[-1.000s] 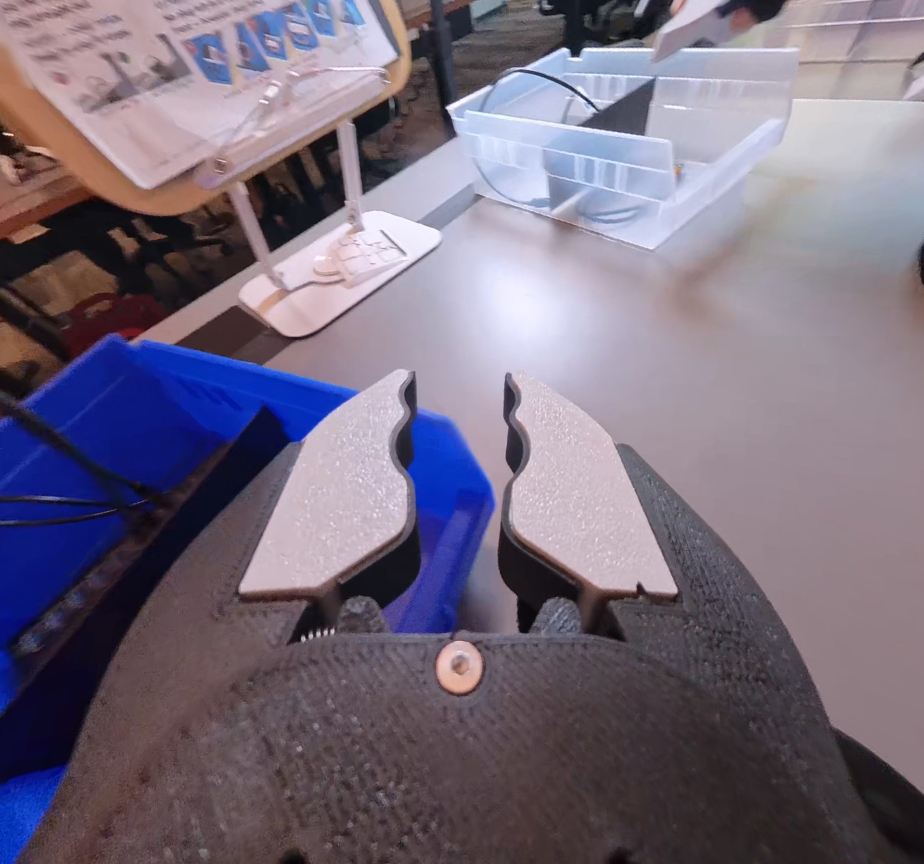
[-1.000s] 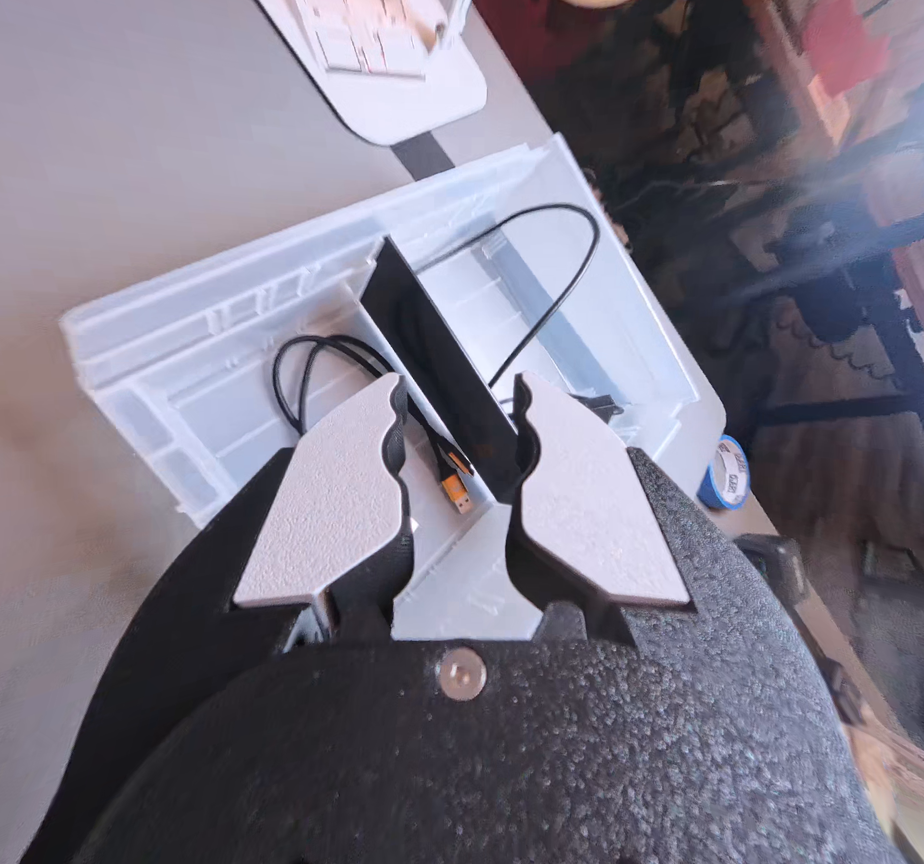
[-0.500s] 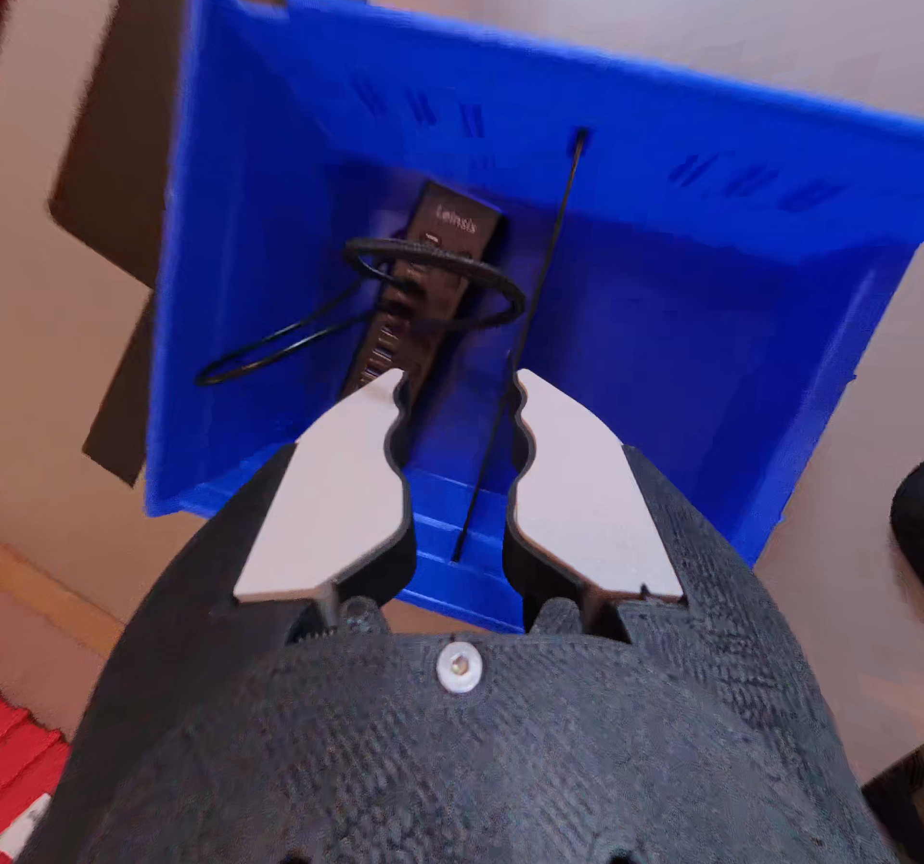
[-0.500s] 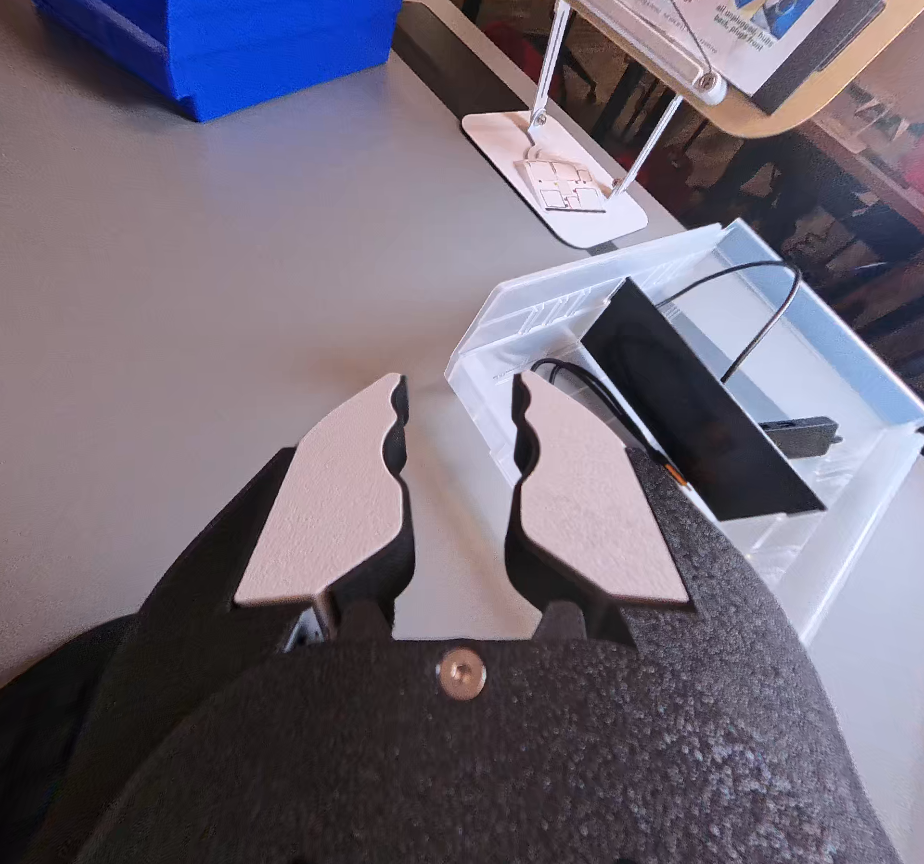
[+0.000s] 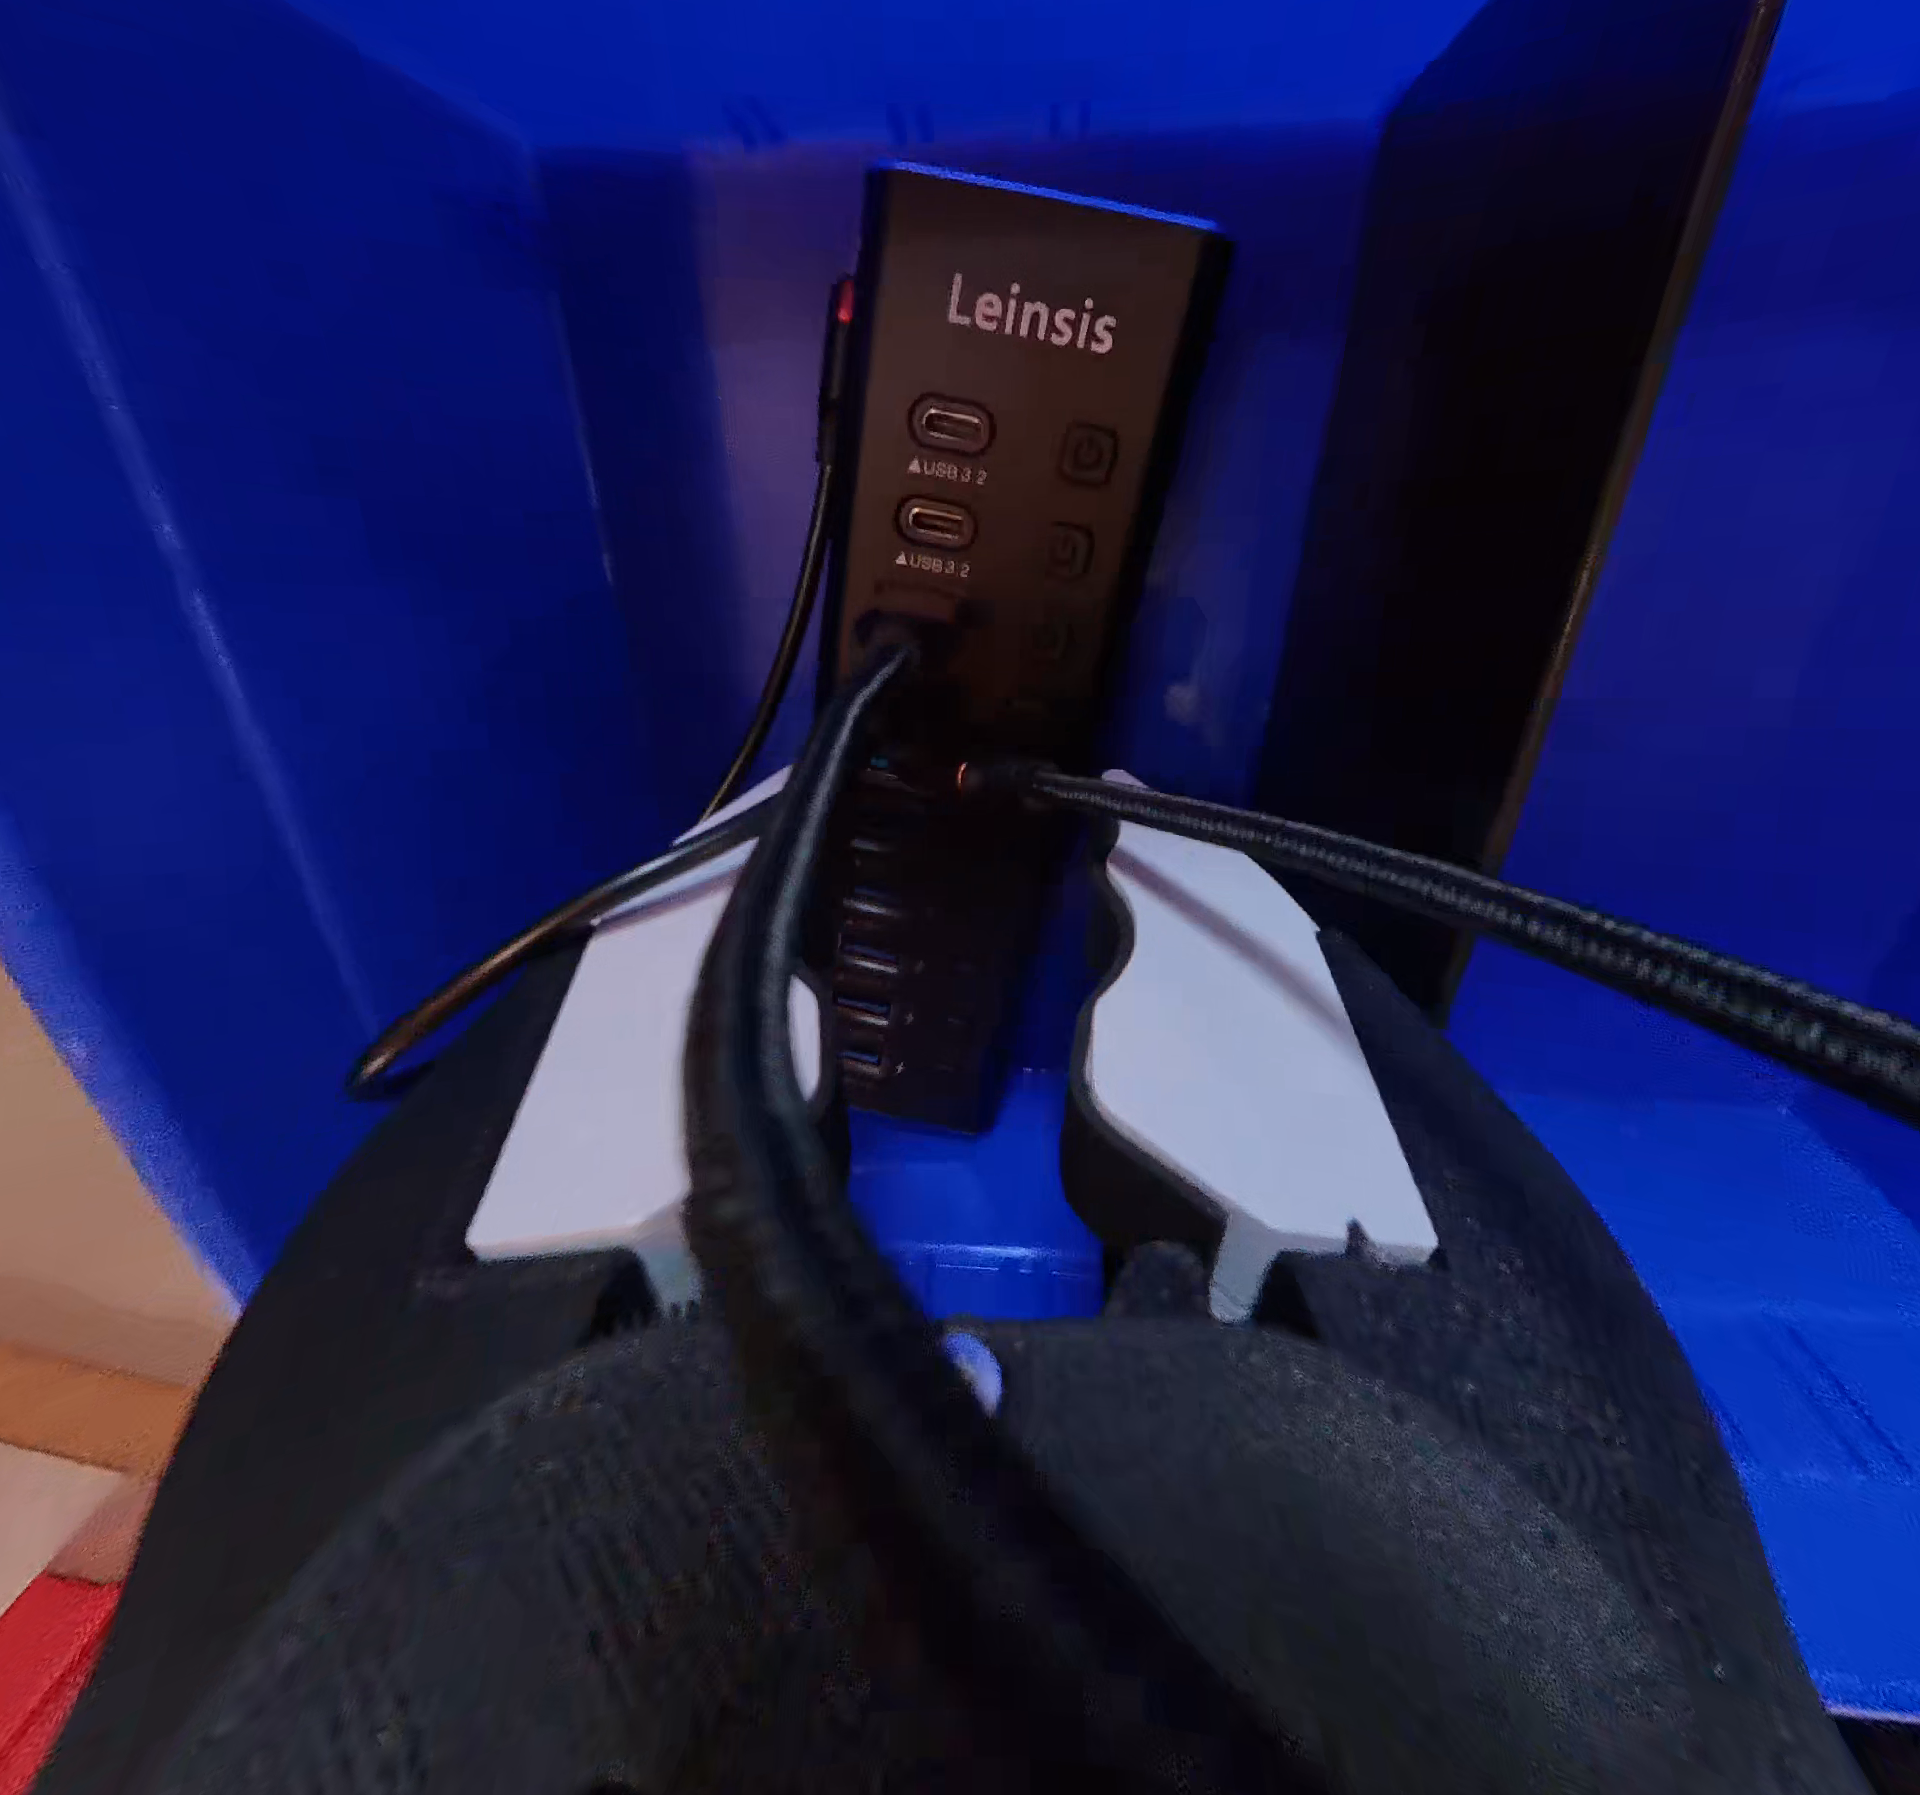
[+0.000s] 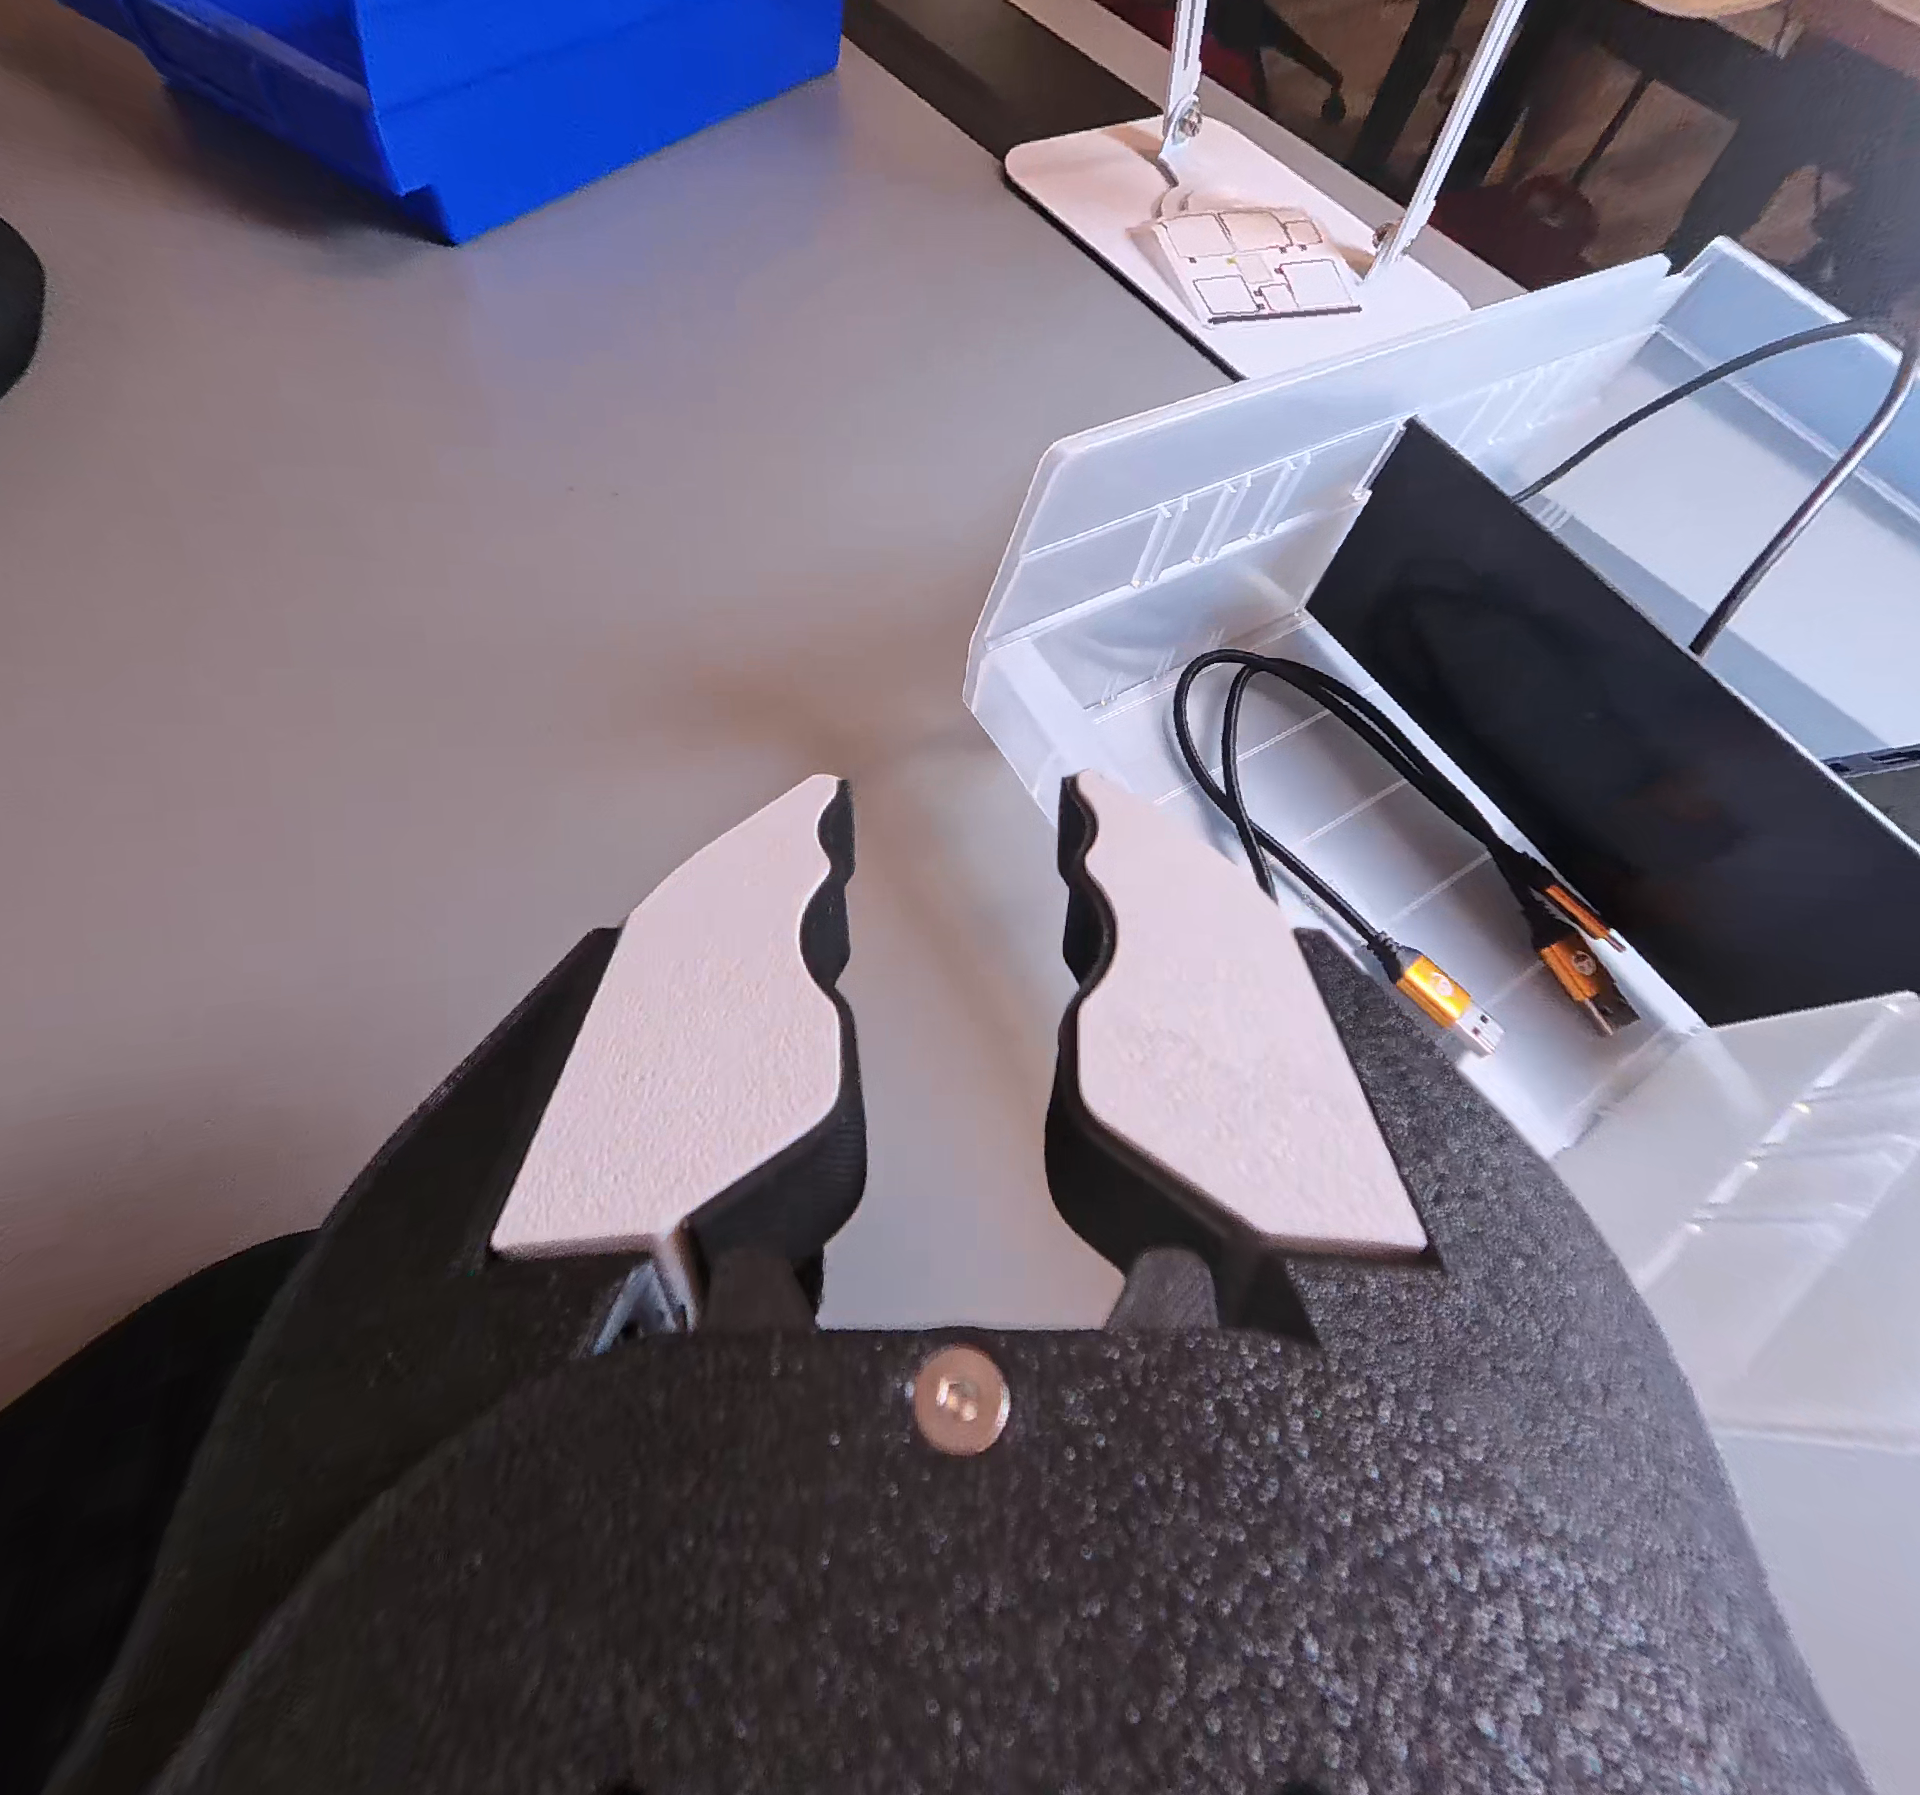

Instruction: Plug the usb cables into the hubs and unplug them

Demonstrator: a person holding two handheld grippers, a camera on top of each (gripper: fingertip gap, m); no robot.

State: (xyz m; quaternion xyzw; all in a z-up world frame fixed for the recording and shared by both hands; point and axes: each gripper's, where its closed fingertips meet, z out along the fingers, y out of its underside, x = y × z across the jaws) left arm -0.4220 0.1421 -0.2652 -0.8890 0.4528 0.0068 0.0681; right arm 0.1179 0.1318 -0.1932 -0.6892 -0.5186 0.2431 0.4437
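With its jaws wide astride the long black multi-port USB hub (image 5: 997, 665), the left gripper (image 5: 935, 820) needed to close squarely, clear of the black braided cable (image 5: 769, 1018) draped ahead.

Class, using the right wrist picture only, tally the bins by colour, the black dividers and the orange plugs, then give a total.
Blue bin: 1
Clear bin: 1
Black divider: 1
Orange plugs: 2
Total: 5
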